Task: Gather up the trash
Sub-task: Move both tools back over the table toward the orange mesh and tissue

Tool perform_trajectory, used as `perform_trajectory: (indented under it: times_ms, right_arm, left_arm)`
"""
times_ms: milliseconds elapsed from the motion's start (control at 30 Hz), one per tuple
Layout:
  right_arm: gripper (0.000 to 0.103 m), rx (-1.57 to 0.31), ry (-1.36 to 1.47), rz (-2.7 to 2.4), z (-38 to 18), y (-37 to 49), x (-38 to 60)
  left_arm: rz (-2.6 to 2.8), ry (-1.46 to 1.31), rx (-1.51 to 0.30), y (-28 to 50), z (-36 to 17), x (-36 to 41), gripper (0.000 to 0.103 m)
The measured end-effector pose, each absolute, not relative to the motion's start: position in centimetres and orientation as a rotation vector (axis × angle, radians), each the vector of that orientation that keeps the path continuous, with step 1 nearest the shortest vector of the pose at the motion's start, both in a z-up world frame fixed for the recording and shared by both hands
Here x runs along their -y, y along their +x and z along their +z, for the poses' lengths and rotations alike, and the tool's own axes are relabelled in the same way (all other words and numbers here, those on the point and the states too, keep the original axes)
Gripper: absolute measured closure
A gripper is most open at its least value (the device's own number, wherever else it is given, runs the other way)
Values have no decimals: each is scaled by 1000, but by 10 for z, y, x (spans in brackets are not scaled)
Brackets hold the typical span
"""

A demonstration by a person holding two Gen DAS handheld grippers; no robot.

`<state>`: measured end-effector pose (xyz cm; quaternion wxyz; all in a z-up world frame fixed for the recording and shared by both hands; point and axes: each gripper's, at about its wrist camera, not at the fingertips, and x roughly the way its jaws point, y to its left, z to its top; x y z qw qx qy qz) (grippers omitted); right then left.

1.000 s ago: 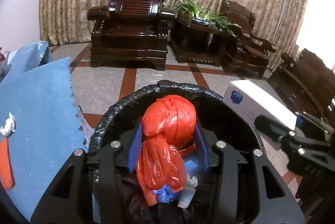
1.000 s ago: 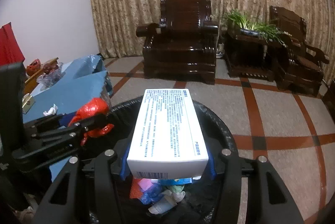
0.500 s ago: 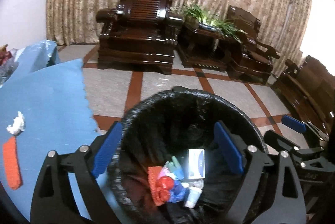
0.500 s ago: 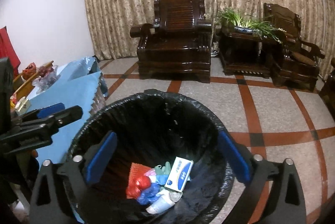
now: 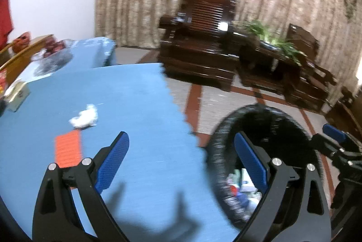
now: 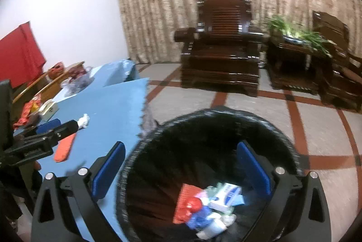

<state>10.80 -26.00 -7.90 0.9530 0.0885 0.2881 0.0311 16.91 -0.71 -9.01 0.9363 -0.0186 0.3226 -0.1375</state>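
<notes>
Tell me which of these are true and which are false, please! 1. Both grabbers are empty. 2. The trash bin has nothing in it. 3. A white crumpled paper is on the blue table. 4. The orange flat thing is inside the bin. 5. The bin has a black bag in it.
1. True: the left gripper and right gripper are open, nothing between the pads.
2. False: the trash bin holds a white box, red bag and other scraps.
3. True: the crumpled paper lies on the blue table.
4. False: the orange strip lies on the table, near the paper.
5. True: a black bag lines the bin.
</notes>
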Motion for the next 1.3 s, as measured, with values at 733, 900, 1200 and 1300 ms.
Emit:
perform_trajectory:
  times_ms: [733, 900, 1200, 1300]
  right_arm:
    - [6, -570, 59, 371, -92, 185, 94]
    - [6, -589, 46, 395, -106, 203, 71]
    - [6, -634, 40, 399, -127, 226, 56]
    - [6, -641, 33, 398, -132, 231, 54]
  left_arm:
    - [81, -91, -697, 178, -122, -163, 11]
    - [104, -110, -737, 184, -146, -176, 12]
    - [91, -124, -822, 205, -183, -177, 27]
    - [86, -130, -840, 210, -191, -175, 32]
